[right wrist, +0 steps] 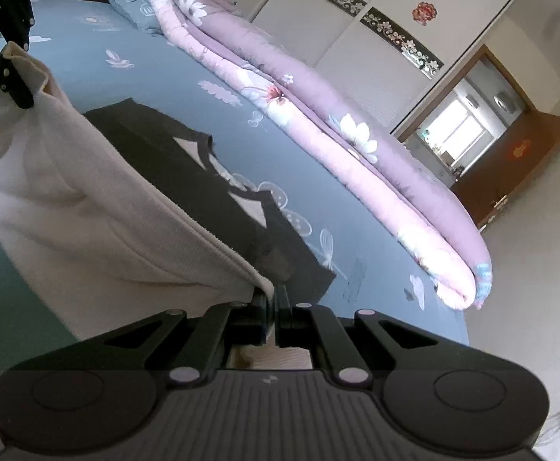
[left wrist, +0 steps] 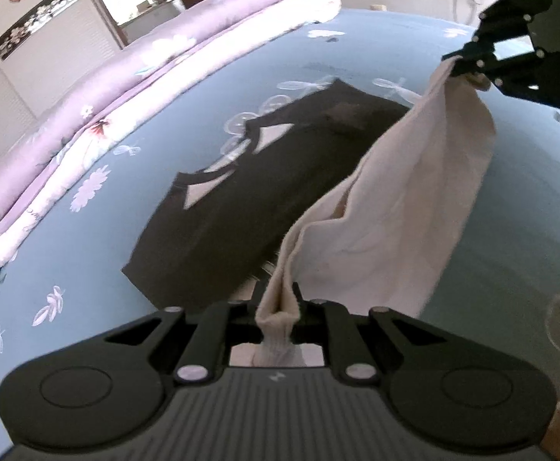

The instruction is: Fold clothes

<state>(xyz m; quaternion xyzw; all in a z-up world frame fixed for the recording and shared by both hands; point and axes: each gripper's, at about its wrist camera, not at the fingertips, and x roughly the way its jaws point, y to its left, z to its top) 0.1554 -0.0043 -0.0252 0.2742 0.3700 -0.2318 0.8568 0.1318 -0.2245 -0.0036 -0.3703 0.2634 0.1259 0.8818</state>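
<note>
Two grippers show, and each holds the same cloth. Nearest in the left wrist view, the left gripper (left wrist: 278, 301) has its fingers (left wrist: 297, 295) clamped on a bunched corner of the cream cloth (left wrist: 391, 199), which pokes back through the gap toward the camera. In the right wrist view the right gripper (right wrist: 272, 296) has its fingers (right wrist: 283, 295) pressed together on another corner of that cloth (right wrist: 87, 207), at its ribbed hem. The cloth hangs stretched between the two grips, raised off the bed (left wrist: 87, 253) and sagging in loose folds; each camera sees the other gripper at the cloth's far corner.

Beyond and below the cloth lies one black garment (left wrist: 241, 196), spread flat on the blue sheet, with two pale wedge-shaped patches along its upper edge. The hanging cloth covers part of its near side. It is seen again past the right gripper (right wrist: 203, 188).

The sheet is printed with white flowers, leaves and dragonflies. Along its far edge runs one folded quilt (left wrist: 133, 77), lilac on top and pale pink below, with flower prints. One blue pillow (right wrist: 133, 0) sits at the quilt's end in the right wrist view.

Farthest off stand a white wardrobe (right wrist: 376, 38) with a dark floral band and a red sticker, and one open brown door (right wrist: 510, 169) beside a bright doorway.
</note>
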